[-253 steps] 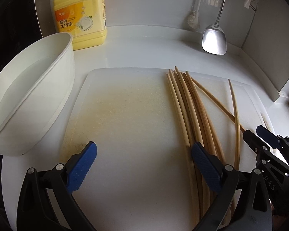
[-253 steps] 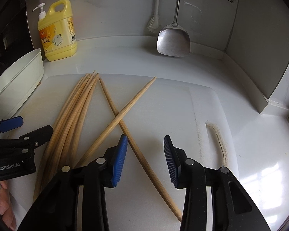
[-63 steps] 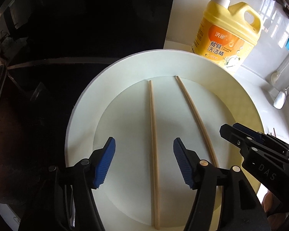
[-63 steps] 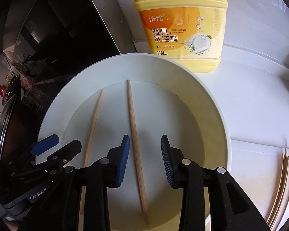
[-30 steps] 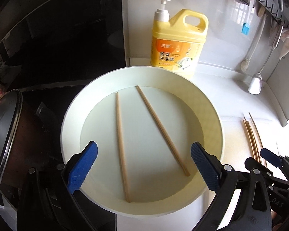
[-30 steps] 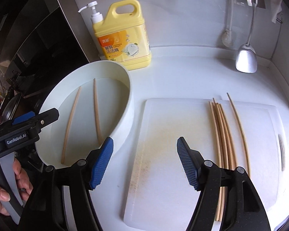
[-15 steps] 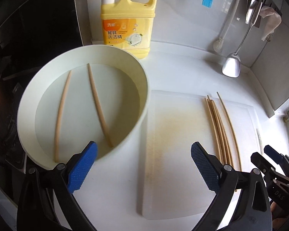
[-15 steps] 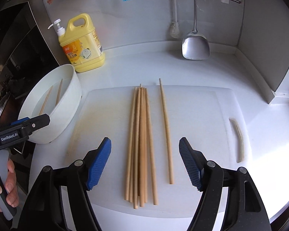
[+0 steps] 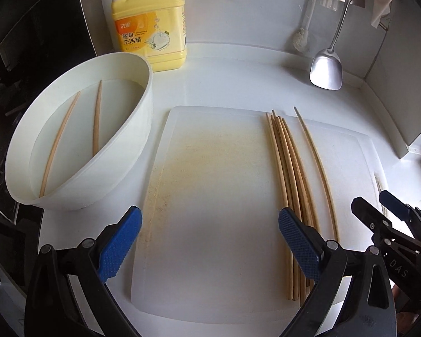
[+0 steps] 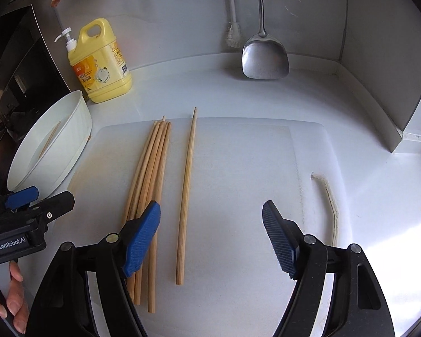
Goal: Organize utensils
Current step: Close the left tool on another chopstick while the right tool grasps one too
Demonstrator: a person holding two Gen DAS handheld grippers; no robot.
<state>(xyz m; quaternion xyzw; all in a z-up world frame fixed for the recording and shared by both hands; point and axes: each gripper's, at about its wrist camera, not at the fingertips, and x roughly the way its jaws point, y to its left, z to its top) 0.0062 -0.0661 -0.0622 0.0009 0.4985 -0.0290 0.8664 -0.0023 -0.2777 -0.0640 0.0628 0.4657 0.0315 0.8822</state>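
On the white surface (image 10: 210, 90), the chopstick bundle (image 10: 148, 174) at centre-left and the single chopstick (image 10: 186, 193) beside it could be scattered if grazed by the wide-spread, empty right gripper (image 10: 212, 241) or left gripper (image 9: 209, 244).

From my left wrist view, the left gripper's right finger (image 9: 299, 243) covered the near ends of the bundled chopsticks (image 9: 287, 163). The spatula (image 9: 326, 68) handle ran off the top edge. In the right wrist view, the bowl (image 10: 70, 129) wall hid most of its two chopsticks (image 10: 52, 134).
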